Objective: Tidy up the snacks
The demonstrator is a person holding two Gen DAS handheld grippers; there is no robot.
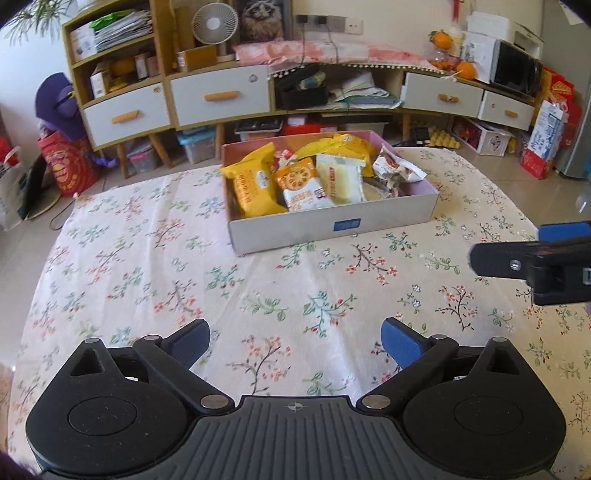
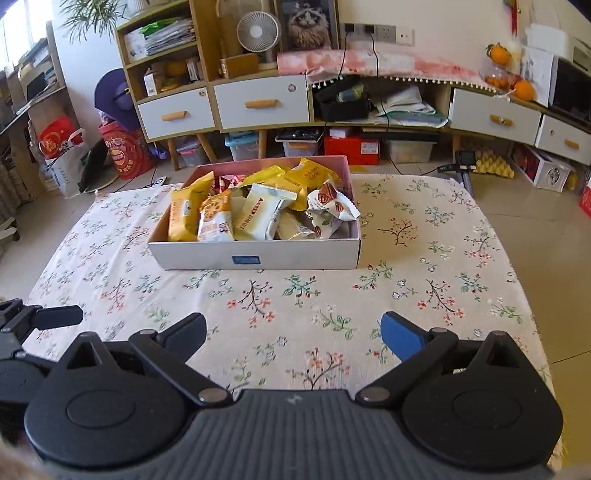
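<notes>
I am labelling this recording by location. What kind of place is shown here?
Most likely a lived-in home room: a wooden cabinet with drawers, a desk fan and a framed cat picture, behind a table with a floral tablecloth.

Box (image 2: 255, 254) on table (image 2: 295, 306), toward far edge, snack packets (image 2: 258, 210) piled inside. Near half of table bare cloth. Left gripper (image 1: 295, 341) over near edge, box ahead, slightly right. Right gripper (image 2: 293, 334) just beside it on right, box ahead, slightly left. Cabinet (image 2: 258, 99) behind table along far wall; fan (image 2: 258, 31) on top; storage bins (image 2: 242, 146) under it on floor. Bags (image 2: 122, 147) on floor far left.
</notes>
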